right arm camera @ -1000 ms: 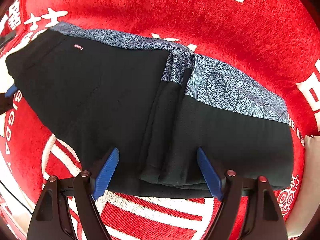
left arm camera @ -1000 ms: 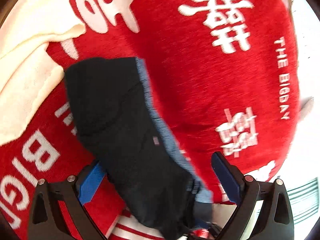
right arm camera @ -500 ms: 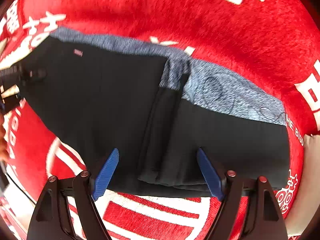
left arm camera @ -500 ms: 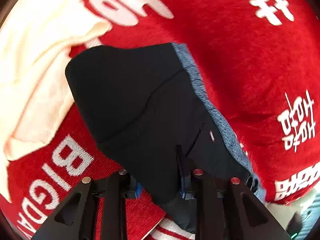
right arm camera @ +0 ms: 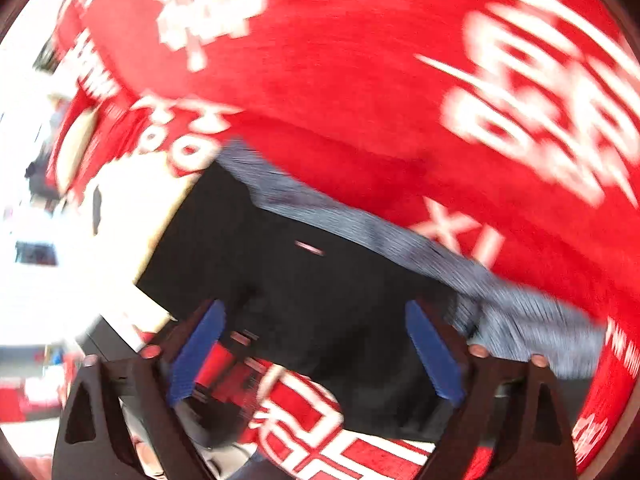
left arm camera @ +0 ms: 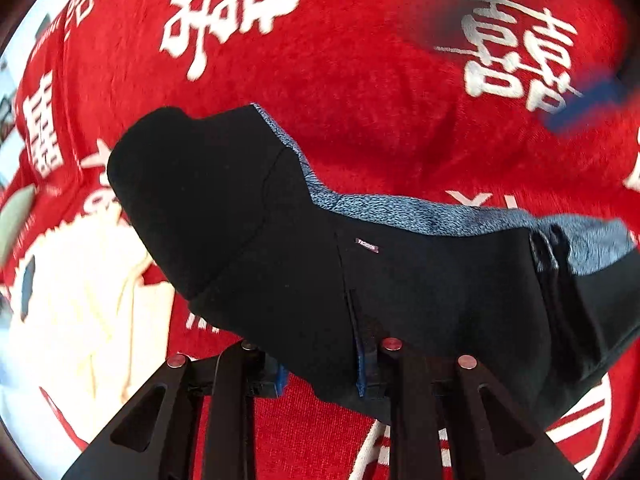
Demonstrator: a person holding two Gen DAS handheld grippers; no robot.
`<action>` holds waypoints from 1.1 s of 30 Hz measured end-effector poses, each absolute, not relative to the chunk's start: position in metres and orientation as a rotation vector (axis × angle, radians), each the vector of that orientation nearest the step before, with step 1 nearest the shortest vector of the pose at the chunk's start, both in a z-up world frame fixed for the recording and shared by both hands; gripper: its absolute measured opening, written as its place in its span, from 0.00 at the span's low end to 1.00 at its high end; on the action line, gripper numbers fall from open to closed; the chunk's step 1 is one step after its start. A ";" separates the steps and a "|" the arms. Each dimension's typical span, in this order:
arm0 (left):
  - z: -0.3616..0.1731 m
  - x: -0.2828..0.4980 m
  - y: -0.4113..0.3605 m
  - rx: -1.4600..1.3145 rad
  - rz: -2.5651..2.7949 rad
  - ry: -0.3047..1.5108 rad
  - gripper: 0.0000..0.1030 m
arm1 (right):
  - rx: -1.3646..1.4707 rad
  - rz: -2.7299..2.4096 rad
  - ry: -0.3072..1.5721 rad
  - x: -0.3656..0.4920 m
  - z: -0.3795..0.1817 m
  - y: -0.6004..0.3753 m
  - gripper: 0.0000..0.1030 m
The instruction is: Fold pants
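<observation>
The black pants [left arm camera: 280, 248] with a blue-grey patterned waistband [left arm camera: 400, 212] lie on a red blanket with white lettering [left arm camera: 360, 80]. My left gripper [left arm camera: 320, 372] is shut on the near edge of the pants, the cloth bunched between its blue pads. In the right wrist view the pants [right arm camera: 304, 280] are blurred by motion. My right gripper [right arm camera: 316, 360] is open, its blue pads [right arm camera: 434, 356] wide apart over the near edge of the pants. The right gripper shows as a blurred blue streak in the left wrist view [left arm camera: 584, 100].
A cream garment [left arm camera: 88, 300] lies on the blanket left of the pants; it shows white in the right wrist view [right arm camera: 100, 256]. The blanket's edge and a pale floor [left arm camera: 24, 60] are at the far left.
My left gripper closed on the pants' edge and has swung with it. My right gripper, still open, has moved fast leftward along the pants; its view is now blurred.
</observation>
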State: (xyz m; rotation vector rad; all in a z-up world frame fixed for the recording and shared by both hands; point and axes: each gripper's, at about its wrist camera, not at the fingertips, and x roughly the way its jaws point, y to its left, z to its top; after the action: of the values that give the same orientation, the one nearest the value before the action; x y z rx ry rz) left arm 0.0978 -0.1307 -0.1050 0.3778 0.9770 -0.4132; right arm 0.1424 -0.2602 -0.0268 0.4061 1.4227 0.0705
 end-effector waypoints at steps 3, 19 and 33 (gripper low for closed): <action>-0.101 0.095 -0.138 0.415 -0.422 0.949 0.25 | 0.377 0.178 1.509 0.186 -0.029 -0.230 0.99; -0.081 0.070 -0.148 0.485 -0.463 0.871 0.25 | 0.064 0.113 1.778 0.247 -0.088 -0.171 0.27; -0.048 0.030 -0.179 0.558 -0.573 0.774 0.25 | 0.255 0.156 1.498 0.188 -0.024 -0.237 0.26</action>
State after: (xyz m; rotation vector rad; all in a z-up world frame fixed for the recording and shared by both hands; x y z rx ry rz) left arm 0.0303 -0.1795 -0.0484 0.5579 0.7736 -0.5727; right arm 0.1879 -0.2367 -0.0237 0.2550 1.4982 0.1565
